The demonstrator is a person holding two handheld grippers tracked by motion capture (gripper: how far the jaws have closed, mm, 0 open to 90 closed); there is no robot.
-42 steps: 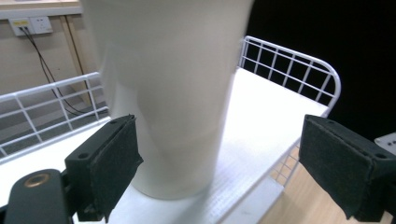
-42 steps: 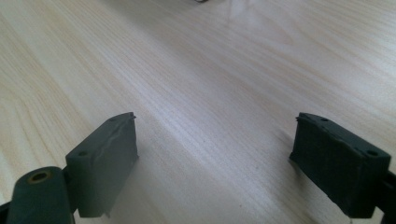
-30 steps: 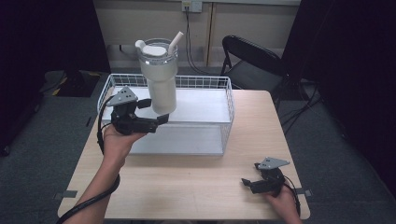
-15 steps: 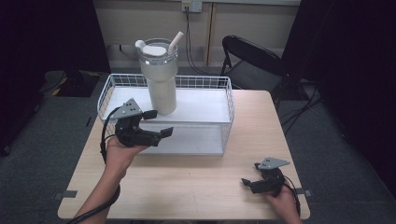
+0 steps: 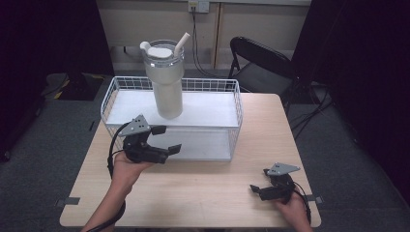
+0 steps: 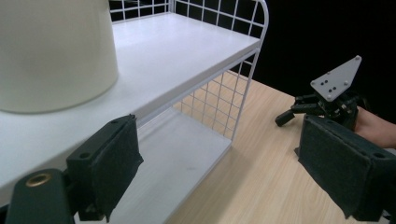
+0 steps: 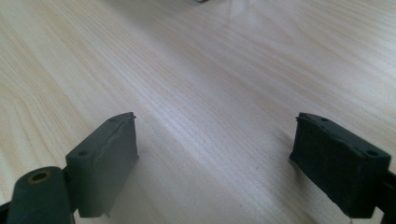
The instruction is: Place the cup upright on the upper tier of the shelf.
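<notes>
A tall cream tumbler [image 5: 165, 79] with a clear lid and a straw stands upright on the top shelf of a white wire rack [image 5: 220, 110]. Its base [image 6: 51, 51] fills the upper left of the left gripper view. My left gripper [image 5: 167, 140] hovers open in front of the rack's left half, apart from the tumbler, with nothing between its jaws. My right gripper [image 5: 257, 188] rests low near the table's front right corner, open and empty, its pads [image 7: 109, 158] spread over bare wood. The left gripper view also shows the right gripper [image 6: 299, 109] farther off on the table.
The rack has a lower white shelf [image 6: 182, 158] and wire sides [image 6: 219, 102]. The wooden table [image 5: 203, 188] stretches in front of it. A black folding chair [image 5: 263, 67] stands behind the table's far right, with cables on the floor beside it.
My left gripper has drawn back from the tumbler, down and toward the table's front, and stays open. The tumbler stays on the shelf. The right gripper has not moved.
</notes>
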